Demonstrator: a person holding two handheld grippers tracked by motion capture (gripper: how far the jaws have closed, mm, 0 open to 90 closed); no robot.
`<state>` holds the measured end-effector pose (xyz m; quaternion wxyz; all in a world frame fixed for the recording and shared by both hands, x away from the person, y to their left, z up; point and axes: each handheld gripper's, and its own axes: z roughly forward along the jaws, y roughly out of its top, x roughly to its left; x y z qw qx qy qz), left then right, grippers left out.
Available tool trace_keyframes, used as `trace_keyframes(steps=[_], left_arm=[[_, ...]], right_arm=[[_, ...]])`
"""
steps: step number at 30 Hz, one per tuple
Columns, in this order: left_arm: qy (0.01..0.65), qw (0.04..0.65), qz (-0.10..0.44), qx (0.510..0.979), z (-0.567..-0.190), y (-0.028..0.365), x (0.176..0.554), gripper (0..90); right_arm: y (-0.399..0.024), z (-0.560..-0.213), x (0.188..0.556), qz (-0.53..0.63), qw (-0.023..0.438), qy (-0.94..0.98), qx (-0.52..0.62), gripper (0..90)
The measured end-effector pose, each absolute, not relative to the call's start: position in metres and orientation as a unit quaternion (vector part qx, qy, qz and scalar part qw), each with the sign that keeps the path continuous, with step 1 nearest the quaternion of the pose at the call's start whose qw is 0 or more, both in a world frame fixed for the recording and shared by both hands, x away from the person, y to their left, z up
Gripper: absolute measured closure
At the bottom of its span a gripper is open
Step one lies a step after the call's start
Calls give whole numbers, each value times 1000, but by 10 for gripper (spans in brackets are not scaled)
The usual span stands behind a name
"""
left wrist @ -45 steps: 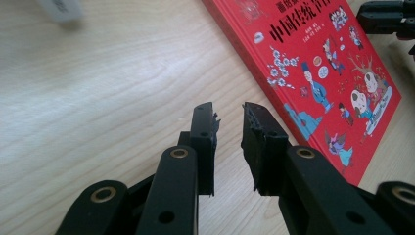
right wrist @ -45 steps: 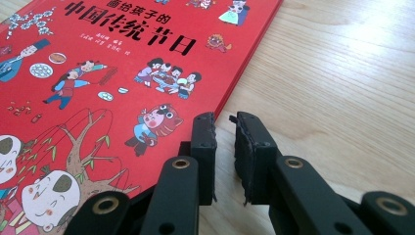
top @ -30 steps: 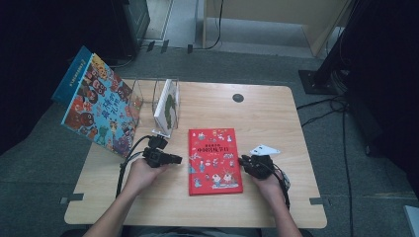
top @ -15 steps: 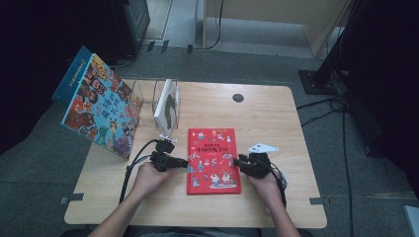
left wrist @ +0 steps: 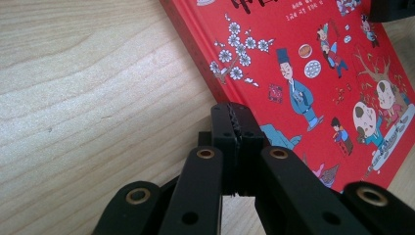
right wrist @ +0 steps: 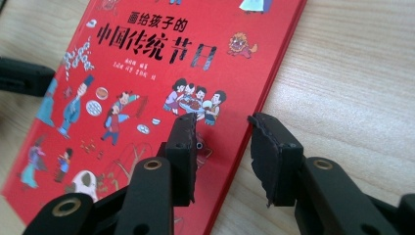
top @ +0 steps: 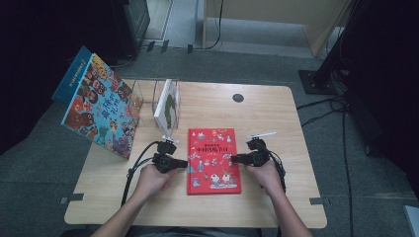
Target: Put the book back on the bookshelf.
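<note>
**Two grippers meet at the red book**

The red book (top: 214,160) lies flat on the wooden table (top: 276,113), cover up, close to the person's edge. Everything else is told from this book.

The left gripper (top: 184,163) sits at the book's left edge. In the left gripper view its jaws are pressed tight together, with nothing between them, and their tip rests right by the book's edge.

The right gripper (top: 234,159) sits at the book's right edge. Its jaws have just been opening. In the right gripper view they stand apart, one jaw over the red cover and one over the bare wood, so the book's edge runs between them. The pads do not squeeze it yet.

Behind the book, to the left, stands a clear rack (top: 159,96) with a white book (top: 167,104) in it. Farther left a big picture book (top: 97,109) leans at the table's side.

It looks like the step is getting hold of the red book. The next move probably needs the right jaws to slide lower around the edge and close, while the left gripper steadies the other side.
</note>
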<state>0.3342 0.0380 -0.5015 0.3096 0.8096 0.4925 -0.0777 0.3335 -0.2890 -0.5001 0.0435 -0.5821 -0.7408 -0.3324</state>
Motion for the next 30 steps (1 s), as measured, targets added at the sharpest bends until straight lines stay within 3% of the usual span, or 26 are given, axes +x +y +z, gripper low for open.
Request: trace_keyframes(steps=[6, 15, 24, 30], left_arm=[[499, 313, -85, 803, -502, 39, 334, 900], [490, 309, -102, 809, -503, 35, 329, 900], [483, 313, -113, 810, -504, 30, 322, 900], [483, 314, -110, 810, -504, 29, 321, 900]], right_arm=[[-290, -500, 337, -326, 75, -714, -616, 651], [-288, -492, 340, -295, 57, -737, -606, 661], [-286, -462, 341, -301, 32, -755, -581, 672], [-277, -433, 340, -295, 42, -773, -560, 691]])
